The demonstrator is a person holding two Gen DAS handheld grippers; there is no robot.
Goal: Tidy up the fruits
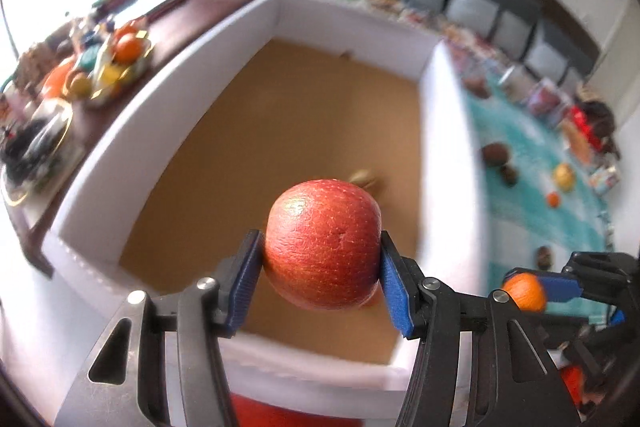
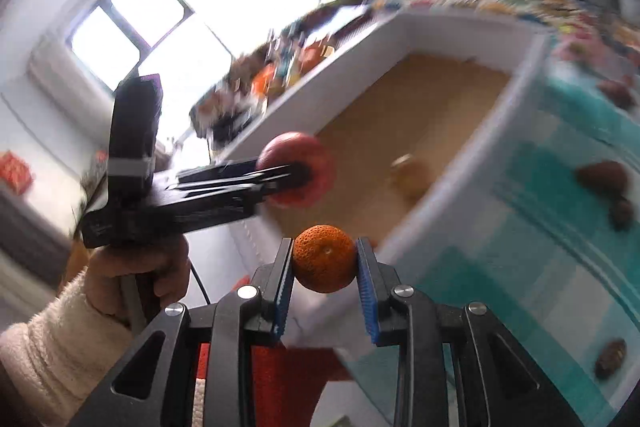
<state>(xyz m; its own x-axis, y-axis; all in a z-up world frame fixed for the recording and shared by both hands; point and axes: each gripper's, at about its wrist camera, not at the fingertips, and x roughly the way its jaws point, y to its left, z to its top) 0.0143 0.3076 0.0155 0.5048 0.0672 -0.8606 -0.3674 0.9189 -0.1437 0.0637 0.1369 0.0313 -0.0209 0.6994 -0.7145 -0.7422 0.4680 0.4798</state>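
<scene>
Blurred white box (image 1: 256,39); left gripper (image 1: 322,263) fingers clamp red apple (image 1: 322,243), right gripper (image 2: 325,267) fingers clamp orange (image 2: 324,258); fruit inside box indistinct

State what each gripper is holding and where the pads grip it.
The left gripper holds a red apple, pads pressing its opposite sides. The right gripper holds a small orange, likewise clamped at its two sides.
</scene>
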